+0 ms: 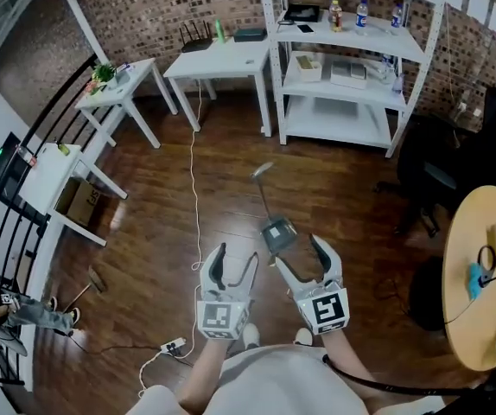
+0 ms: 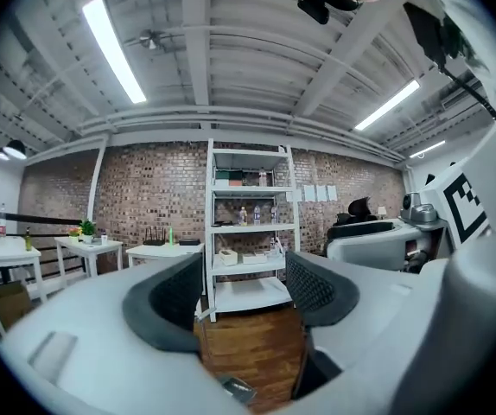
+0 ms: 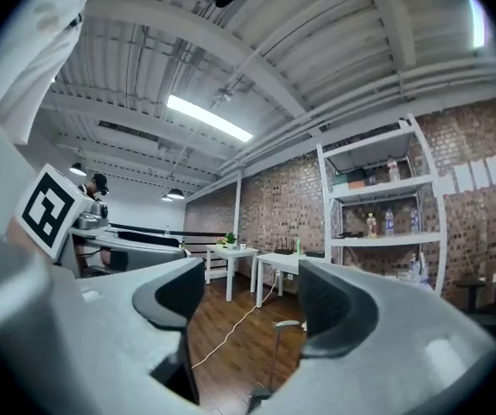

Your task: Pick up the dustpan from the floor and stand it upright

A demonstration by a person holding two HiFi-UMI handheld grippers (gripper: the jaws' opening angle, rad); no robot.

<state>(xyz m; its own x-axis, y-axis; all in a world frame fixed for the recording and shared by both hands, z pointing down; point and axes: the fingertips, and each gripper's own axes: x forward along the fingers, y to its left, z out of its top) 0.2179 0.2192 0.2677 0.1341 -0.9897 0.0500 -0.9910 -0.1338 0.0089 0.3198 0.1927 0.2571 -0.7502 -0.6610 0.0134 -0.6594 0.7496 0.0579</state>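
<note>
The dustpan stood upright on the wooden floor in front of the white shelf unit. Its dark pan was down on the boards and its thin handle rose towards the shelf unit. The right gripper view showed the same: the handle stood straight up from the floor, alone, with nothing touching it.

Both claws were on the side of the dustpan away from the shelf unit, close in front of the person's body. The left claw had its jaws apart, with only floor and shelf unit visible between the pads in its own view. The right claw was also spread wide and empty. The handle appeared low in the gap between its jaws but well beyond them, and neither pad was on it.

Judging by how things lay, the task looked finished: the dustpan was off its side, set on its base and let go. The one open question was whether it would stay balanced without support. It showed no visible lean, so probably nothing was left beyond keeping the claws away from it.
</note>
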